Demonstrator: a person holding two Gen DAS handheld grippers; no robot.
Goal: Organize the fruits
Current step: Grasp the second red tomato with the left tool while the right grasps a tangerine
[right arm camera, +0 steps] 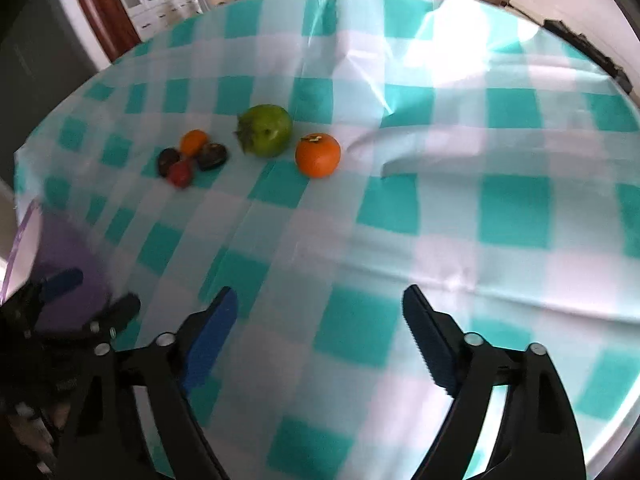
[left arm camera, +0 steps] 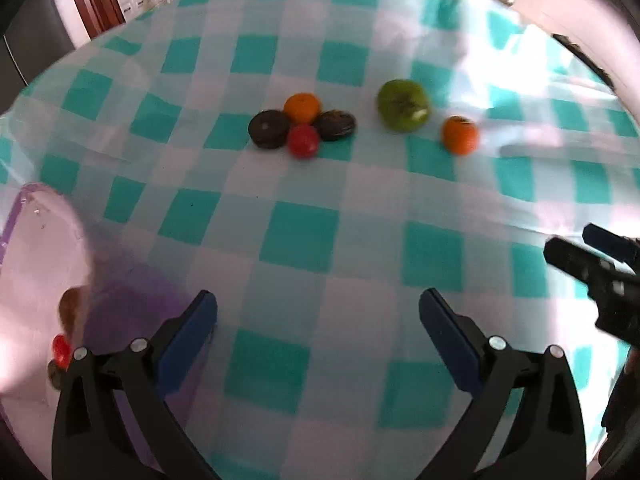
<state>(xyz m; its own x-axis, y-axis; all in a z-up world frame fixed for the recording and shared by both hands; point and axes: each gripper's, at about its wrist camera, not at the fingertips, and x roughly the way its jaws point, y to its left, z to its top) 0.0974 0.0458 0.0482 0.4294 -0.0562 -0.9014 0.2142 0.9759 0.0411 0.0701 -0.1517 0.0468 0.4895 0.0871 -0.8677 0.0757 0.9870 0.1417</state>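
Six fruits on the checked tablecloth (right arm camera: 440, 240): green fruit (right arm camera: 265, 135), one orange (right arm camera: 318, 155) just right of it. Left of it, touching cluster: one small orange (right arm camera: 194, 142), two dark fruits (right arm camera: 211, 156), one red fruit (right arm camera: 180, 173). Left gripper (left arm camera: 318, 332) and right gripper (right arm camera: 320, 332) both spread wide, holding nothing, well short of it.

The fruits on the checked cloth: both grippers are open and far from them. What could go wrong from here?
1. The four small fruits lie touching; closing on the red one may push its neighbours away.
2. The round orange fruit and green fruit could roll if nudged.
3. The tablecloth is wrinkled; a low finger might catch a fold and drag everything.
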